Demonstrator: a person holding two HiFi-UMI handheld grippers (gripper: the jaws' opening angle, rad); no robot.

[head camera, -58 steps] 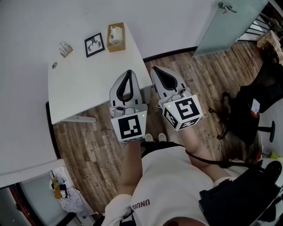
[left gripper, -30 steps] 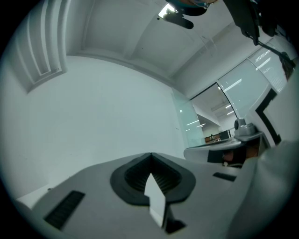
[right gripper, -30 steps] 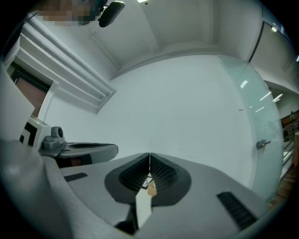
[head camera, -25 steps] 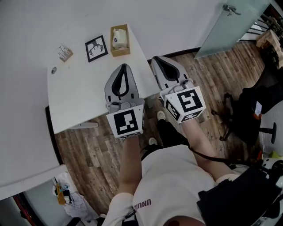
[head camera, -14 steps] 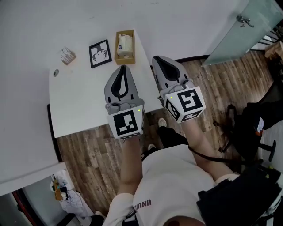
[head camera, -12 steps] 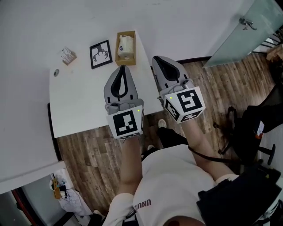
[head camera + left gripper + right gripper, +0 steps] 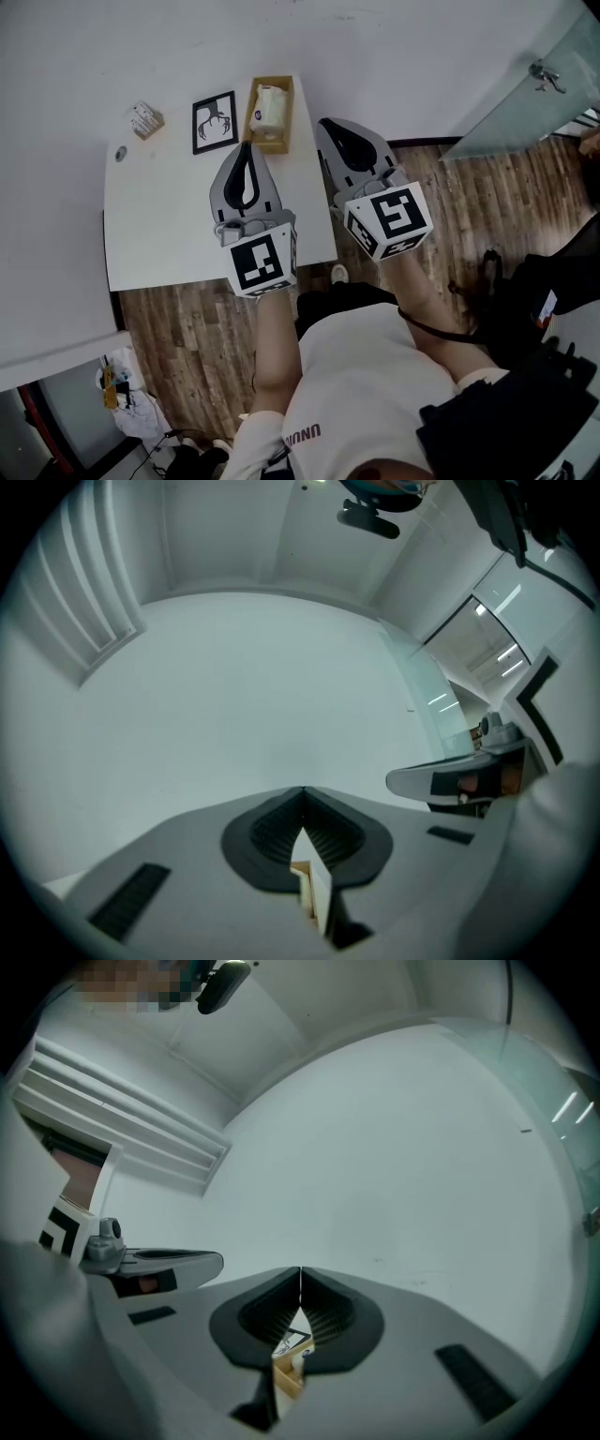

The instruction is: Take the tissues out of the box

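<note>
- The wooden box (image 7: 286, 111) sits at the far right corner of the white table (image 7: 169, 225), one long side along the table's right edge. The tissues (image 7: 269, 111) are in it, a pale wad showing through the open top.
- The left gripper (image 7: 246, 148) hangs over the table with its tips pointing at the near end of the box, just short of it. Its 2 jaws are pressed together tip to tip and there is nothing between them.
- In the left gripper view, a sliver of the box's pale wood shows through the gap below the closed tips — well behind the jaws, not in them.
- The right gripper (image 7: 325, 124) is to the right of the box, over the table's right edge, and apart from it. Its 2 jaws are also closed tip to tip and empty.
- In the right gripper view, the gap under its tips shows a bit of the box and a corner of the framed picture (image 7: 215, 122).
- That picture lies flat just left of the box. Further left are a small packet (image 7: 142, 119) and, near the table's left edge, a small round thing (image 7: 119, 153) — too small to tell what it is.
- The marker cubes on both grippers face up at the head camera, the left gripper's (image 7: 261, 265) and the right gripper's (image 7: 386, 220).
- Wooden floor (image 7: 187, 328) shows below the table.
</note>
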